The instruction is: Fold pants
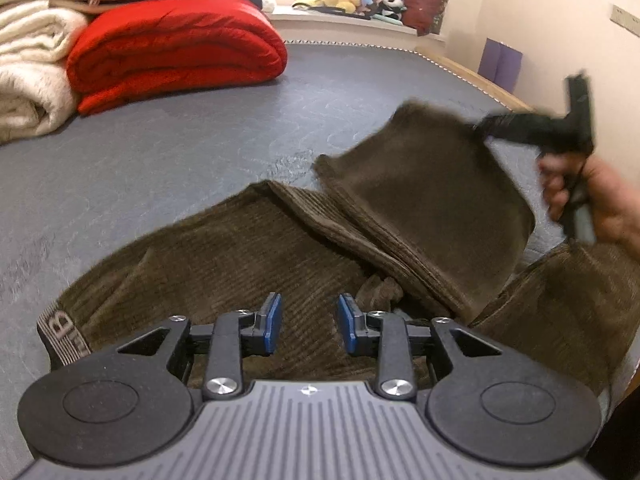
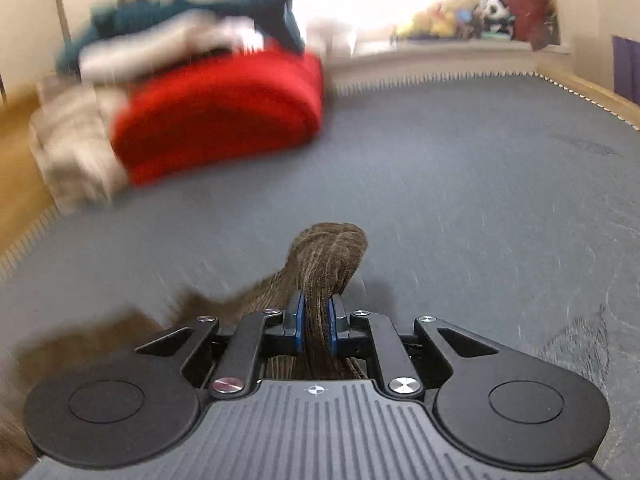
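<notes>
Brown corduroy pants (image 1: 248, 256) show "B" on the waistband (image 1: 60, 332).

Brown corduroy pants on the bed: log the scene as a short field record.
garment: brown corduroy pants, partly lifted
surface: grey mattress
left gripper: open, above the pants near the waistband, gripping nothing
right gripper: shut on a bunched fold of the pants
lifted part: a pant leg raised by the right gripper
background: red quilt, cream blanket

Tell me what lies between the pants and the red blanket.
Only bare grey mattress separates the pants from the red blanket, seen in the left wrist view.
</notes>
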Tool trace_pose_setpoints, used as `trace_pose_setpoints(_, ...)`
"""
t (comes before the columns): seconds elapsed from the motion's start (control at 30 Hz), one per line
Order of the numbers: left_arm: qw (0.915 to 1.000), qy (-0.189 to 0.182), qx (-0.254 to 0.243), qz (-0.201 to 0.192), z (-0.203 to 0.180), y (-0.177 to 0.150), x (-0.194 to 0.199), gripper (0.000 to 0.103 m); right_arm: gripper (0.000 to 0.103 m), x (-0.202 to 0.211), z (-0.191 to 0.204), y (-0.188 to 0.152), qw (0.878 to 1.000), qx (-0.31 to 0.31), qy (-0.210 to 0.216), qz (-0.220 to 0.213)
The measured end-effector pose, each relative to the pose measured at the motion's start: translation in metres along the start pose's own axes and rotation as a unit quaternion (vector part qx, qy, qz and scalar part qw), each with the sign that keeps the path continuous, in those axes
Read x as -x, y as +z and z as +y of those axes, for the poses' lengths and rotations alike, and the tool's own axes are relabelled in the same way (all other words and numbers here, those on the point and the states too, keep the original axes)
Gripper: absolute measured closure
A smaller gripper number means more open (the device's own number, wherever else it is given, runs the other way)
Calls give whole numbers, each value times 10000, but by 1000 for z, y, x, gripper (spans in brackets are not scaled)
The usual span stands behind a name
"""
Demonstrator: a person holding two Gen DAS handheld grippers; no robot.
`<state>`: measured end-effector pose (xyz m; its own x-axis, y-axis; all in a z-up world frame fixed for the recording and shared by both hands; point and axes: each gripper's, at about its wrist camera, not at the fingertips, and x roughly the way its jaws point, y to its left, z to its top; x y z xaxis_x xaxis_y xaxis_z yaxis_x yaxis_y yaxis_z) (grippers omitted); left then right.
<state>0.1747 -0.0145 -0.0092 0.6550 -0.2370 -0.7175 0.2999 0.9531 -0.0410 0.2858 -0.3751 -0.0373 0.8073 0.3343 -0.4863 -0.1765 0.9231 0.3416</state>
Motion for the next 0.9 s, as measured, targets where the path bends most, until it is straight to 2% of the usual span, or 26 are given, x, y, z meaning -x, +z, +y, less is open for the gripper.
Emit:
trace_pose_setpoints(0.03,10000,4,-39,-5,0,1,-1,68,91,15,-10,7,9990,-317,94,-300)
trace_pose_setpoints(0.1,10000,-20,-18,-23,2,5,-3,68,91,45,-33,14,9896,-990,-150,-1033)
trace_pose_setpoints(0.13,10000,-25,1,-25,3,6,-6,68,92,66,-51,14,9743,-1500,-507,-1603)
trace_pose_setpoints(0.17,10000,-8,19,-2,3,7,-9,68,91,86,-70,11,9503,-2040,-986,-2137)
trace_pose_setpoints(0.2,10000,-9,37,22,3,8,-13,68,91,105,-89,5,9233,-2563,-1441,-2471)
trace_pose_setpoints(0.23,10000,-42,57,46,1,10,-17,68,91,118,-109,-2,8981,-3021,-1836,-2615)
trace_pose_setpoints(0.27,9999,-109,61,65,-1,12,-21,68,91,125,-125,-11,8816,-3243,-2302,-2543)
trace_pose_setpoints(0.3,9998,-184,40,80,-4,14,-25,68,91,125,-137,-19,8746,-3240,-2752,-2330)
trace_pose_setpoints(0.33,9996,-260,3,94,-9,15,-29,66,90,120,-149,-28,8734,-3185,-3072,-2031)
trace_pose_setpoints(0.4,9990,-425,-67,146,-17,18,-39,59,86,106,-172,-48,8785,-3424,-3008,-1434)
trace_pose_setpoints(0.47,9978,-598,6,277,-22,19,-50,53,86,98,-187,-64,8722,-3742,-2924,-1172)
trace_pose_setpoints(0.57,9953,-824,167,481,-26,19,-67,53,79,97,-197,-74,8711,-3907,-2695,-1265)
trace_pose_setpoints(0.63,9937,-916,241,604,-28,17,-81,52,59,99,-206,-75,8732,-4005,-2417,-1366)
trace_pose_setpoints(0.7,9921,-976,328,716,-29,16,-95,52,52,99,-214,-79,8703,-4187,-2147,-1452)
trace_pose_setpoints(0.8,9901,-1022,494,823,-29,13,-114,51,53,97,-224,-83,8597,-4414,-2124,-1446)
trace_pose_setpoints(0.9,9869,-1141,705,895,-29,10,-127,45,54,95,-226,-88,8434,-4687,-2107,-1570)
